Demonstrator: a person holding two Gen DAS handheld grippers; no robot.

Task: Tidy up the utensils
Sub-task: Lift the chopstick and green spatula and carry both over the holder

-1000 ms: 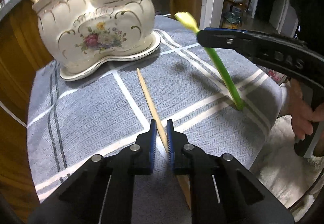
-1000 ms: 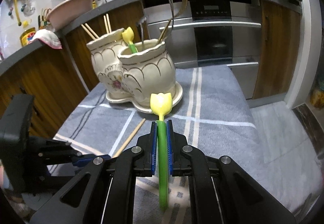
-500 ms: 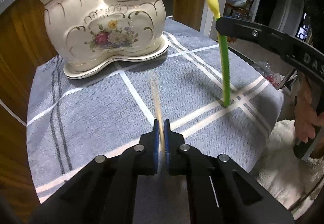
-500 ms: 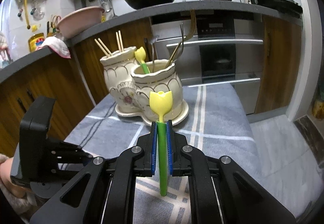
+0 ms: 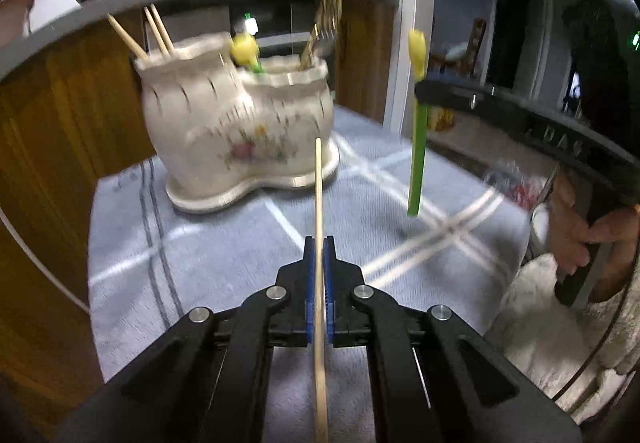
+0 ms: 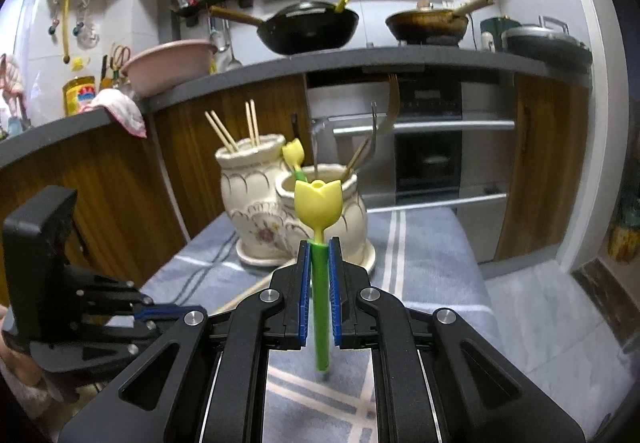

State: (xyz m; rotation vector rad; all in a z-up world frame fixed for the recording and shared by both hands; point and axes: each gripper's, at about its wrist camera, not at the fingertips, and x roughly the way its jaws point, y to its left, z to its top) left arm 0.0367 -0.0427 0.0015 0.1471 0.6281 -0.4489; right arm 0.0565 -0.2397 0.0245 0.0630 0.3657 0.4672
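Observation:
My left gripper is shut on a wooden chopstick, held above the grey checked cloth and pointing at the holder. The white floral ceramic holder has two compartments: chopsticks stand in the left one, a yellow tulip utensil and forks in the right. My right gripper is shut on the green stem of a tulip-topped utensil, upright and clear of the cloth. The same utensil shows at the right of the left wrist view. The holder stands beyond it.
Wooden cabinets and a dark counter with pans and a pink basin lie behind the table. An oven faces the table's far end. A hand grips the right tool's handle. Pale floor lies to the right.
The left gripper closed on the chopstick and lifted it off the cloth, tipping it up towards the holder. The right gripper raised the tulip utensil until its lower end left the cloth.

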